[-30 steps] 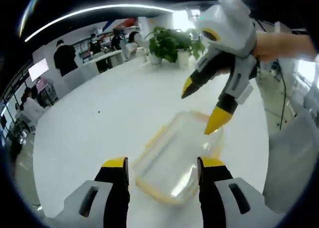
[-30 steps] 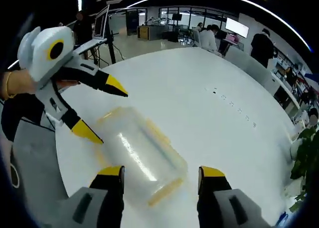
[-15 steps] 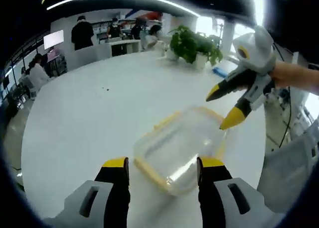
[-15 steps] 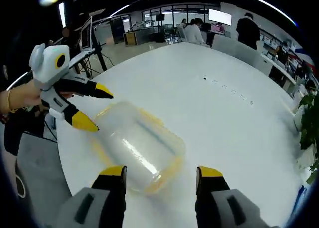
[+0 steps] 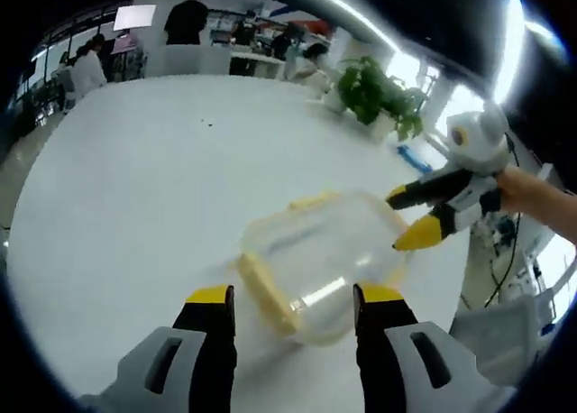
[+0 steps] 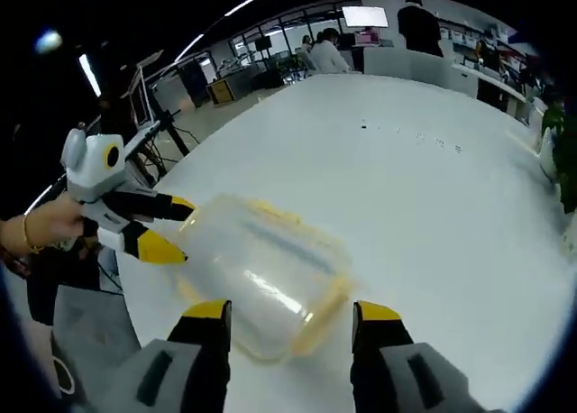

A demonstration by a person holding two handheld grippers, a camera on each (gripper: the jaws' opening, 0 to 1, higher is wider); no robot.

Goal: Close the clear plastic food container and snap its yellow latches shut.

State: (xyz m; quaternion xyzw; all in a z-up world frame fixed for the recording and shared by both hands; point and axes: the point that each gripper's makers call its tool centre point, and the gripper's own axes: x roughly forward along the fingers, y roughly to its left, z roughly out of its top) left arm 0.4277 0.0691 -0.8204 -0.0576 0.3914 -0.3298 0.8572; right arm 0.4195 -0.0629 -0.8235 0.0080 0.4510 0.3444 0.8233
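A clear plastic food container with yellow latches lies on the white table, its lid resting on top. My left gripper stands open just short of one long side, nothing between its jaws. My right gripper comes in from the right, open, its lower tip at the container's short end. In the right gripper view the container lies in front of my open right gripper. My left gripper sits open at the container's left end, held by a hand.
A potted plant stands at the table's far side. People sit and stand at desks beyond it. The table's edge runs close behind the container, with a grey seat below. Small dark specks mark the table.
Both views have swung and tilted with the hands. Each gripper now sits lower and closer to an end of the container. The container itself lies where it was.
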